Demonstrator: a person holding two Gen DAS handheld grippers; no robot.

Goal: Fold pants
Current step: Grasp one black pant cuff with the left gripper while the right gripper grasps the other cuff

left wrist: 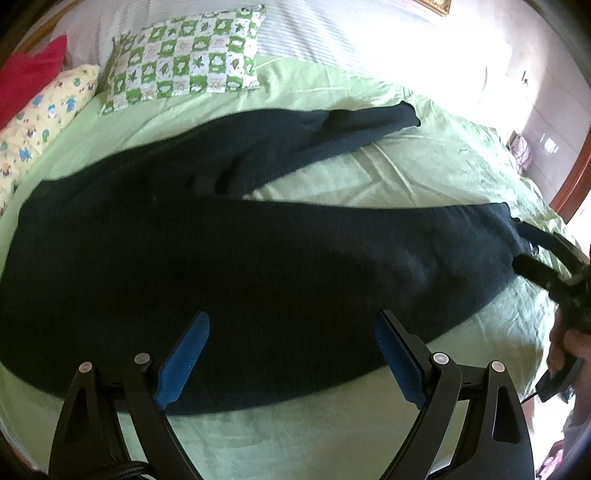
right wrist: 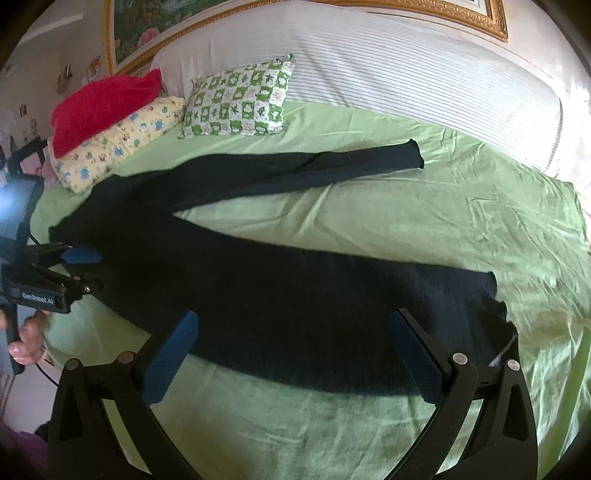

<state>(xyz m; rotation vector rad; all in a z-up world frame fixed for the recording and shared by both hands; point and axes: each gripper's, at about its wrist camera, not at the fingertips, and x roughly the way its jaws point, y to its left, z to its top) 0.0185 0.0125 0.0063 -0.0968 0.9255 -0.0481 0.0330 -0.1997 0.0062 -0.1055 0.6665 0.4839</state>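
Dark pants (left wrist: 258, 266) spread on green bed sheet (left wrist: 406, 177), legs splayed. Left claw (left wrist: 291, 363), right claw (right wrist: 295, 362) agape, empty. Advice: pinch near leg's edge, carry onto far leg, align hems.

Matt dark knit pants (left wrist: 258, 258), wrinkled green cloth sheet (left wrist: 406, 177), gilt wooden frame (right wrist: 495, 18)

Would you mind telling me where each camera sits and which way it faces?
Left wrist: on the left gripper, open above the pants near their wide end; right gripper at far right.
Right wrist: on the right gripper, open over the near leg; left gripper at left.
Shared: pants, green sheet, checked pillow.
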